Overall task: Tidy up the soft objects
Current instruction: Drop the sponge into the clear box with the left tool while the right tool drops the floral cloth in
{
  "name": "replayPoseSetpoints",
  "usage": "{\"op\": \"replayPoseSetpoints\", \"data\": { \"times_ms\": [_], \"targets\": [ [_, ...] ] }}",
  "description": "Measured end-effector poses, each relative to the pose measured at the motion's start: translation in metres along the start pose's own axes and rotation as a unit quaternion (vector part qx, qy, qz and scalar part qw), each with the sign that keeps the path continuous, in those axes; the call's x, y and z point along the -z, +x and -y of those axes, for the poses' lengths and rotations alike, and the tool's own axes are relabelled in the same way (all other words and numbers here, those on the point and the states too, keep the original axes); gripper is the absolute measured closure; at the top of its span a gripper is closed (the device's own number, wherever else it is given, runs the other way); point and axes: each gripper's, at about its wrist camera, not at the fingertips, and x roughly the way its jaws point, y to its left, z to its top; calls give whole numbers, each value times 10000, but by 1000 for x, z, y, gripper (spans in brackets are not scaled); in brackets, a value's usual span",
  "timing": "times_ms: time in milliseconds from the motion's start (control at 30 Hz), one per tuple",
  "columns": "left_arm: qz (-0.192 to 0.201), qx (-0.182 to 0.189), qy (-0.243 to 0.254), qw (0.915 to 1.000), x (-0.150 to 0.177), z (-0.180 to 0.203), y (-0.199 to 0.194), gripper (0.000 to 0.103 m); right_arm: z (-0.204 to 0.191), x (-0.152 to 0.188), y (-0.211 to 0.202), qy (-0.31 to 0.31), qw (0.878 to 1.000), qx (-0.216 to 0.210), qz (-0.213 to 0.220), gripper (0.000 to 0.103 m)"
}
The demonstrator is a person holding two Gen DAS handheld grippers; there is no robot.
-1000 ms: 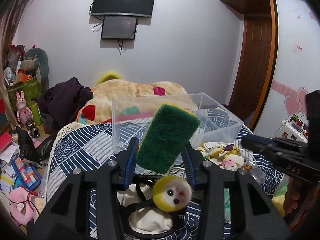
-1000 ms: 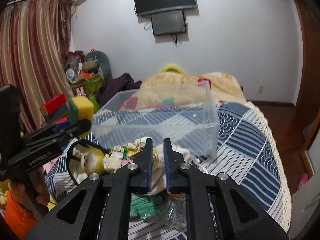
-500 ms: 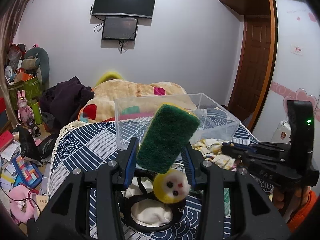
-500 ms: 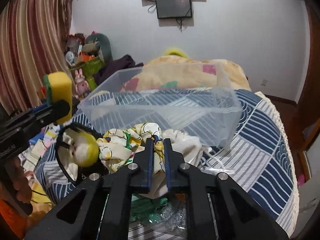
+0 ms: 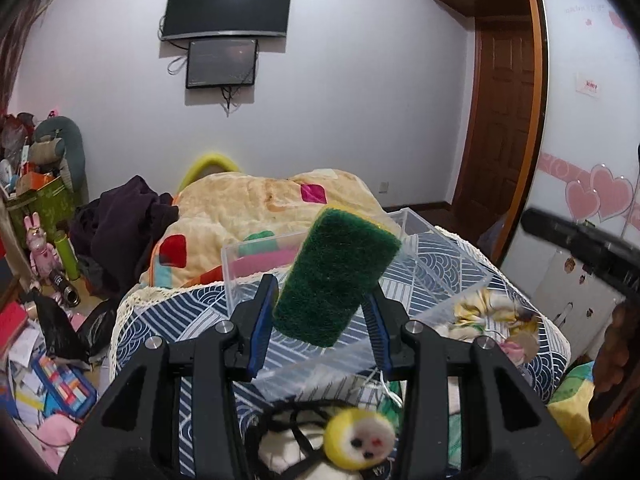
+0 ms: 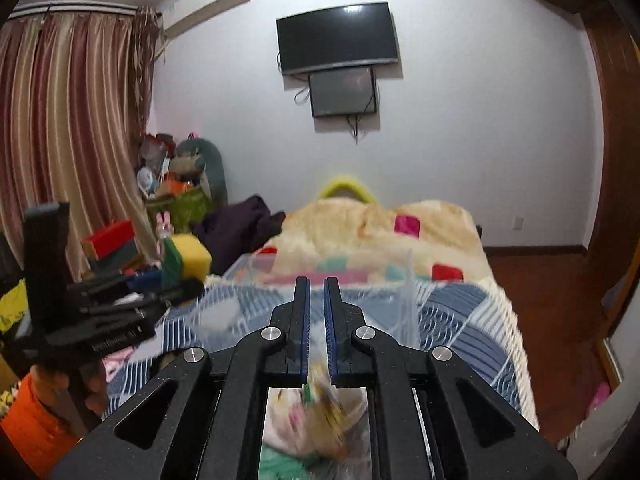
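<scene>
On the bed (image 5: pixel 192 312), spread with a blue wave-patterned cover, sits the clear plastic bin (image 5: pixel 440 280), the largest of the task's things and the likely home for the soft items. Just beside its near wall lies a crumpled floral cloth (image 5: pixel 484 308), and nearer the camera a small plush toy with a yellow-rimmed face (image 5: pixel 358 442) rests on pale fabric.

The left gripper (image 5: pixel 320 312) is clamped on a sponge (image 5: pixel 334 276), dark green scouring face toward the lens, a yellow edge showing at its top; the sponge stands tilted, raised above the bed and in front of the bin's near-left corner, not yet over the opening. From the right wrist view the same sponge shows its yellow foam side.

The right gripper (image 6: pixel 316 320) has its jaws almost together with only a narrow slit between them; blurred floral fabric shows below the fingers, but whether any of it is pinched I cannot tell.

The step in hand looks to be delivering the sponge into the bin. To do it well, carry the sponge forward past the near wall until it hangs wholly over the interior, lower it inside the rim, then part the jaws. A foam block springs back when released, so letting go low should stop it bouncing out. Keep the right gripper away from the bin's rim meanwhile.
</scene>
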Motion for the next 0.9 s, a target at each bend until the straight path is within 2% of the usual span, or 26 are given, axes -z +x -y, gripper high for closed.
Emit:
{"op": "replayPoseSetpoints", "data": {
  "times_ms": [100,167,233,267,300,333,367,400,467,667,800,900],
  "targets": [
    [-236,77,64,9997,-5,-2,16,61,5,-2,14,-24,9998,15,-219,97],
    [-439,85,129,9989,-6,-3,28,61,10,7,22,15,9988,193,-457,96],
    [-670,70,180,9976,-6,-5,42,61,15,21,28,76,9969,119,-777,90],
    [-773,70,190,9968,-7,-6,48,61,18,29,30,117,9958,99,-898,78],
    [-886,74,198,9958,-7,-8,55,61,20,37,31,147,9948,90,-1002,60],
    [-989,80,213,9948,-7,-9,61,61,21,45,31,171,9940,88,-1081,51],
    [-1079,74,224,9939,-7,-9,66,61,23,52,31,183,9934,71,-1129,38],
    [-1179,74,221,9927,-6,-10,72,61,23,58,31,192,9926,41,-1197,33],
    [-1387,111,231,9900,-6,-10,83,61,23,65,35,175,9907,-27,-1350,30],
    [-1818,92,422,9824,-3,-5,104,61,27,79,48,178,9853,-29,-1697,31],
    [-1970,146,417,9794,-1,-4,112,61,35,80,45,394,9836,-265,-1741,70],
    [-2016,223,313,9787,0,-6,114,60,33,78,34,315,9860,-196,-1626,84]
  ]
}}
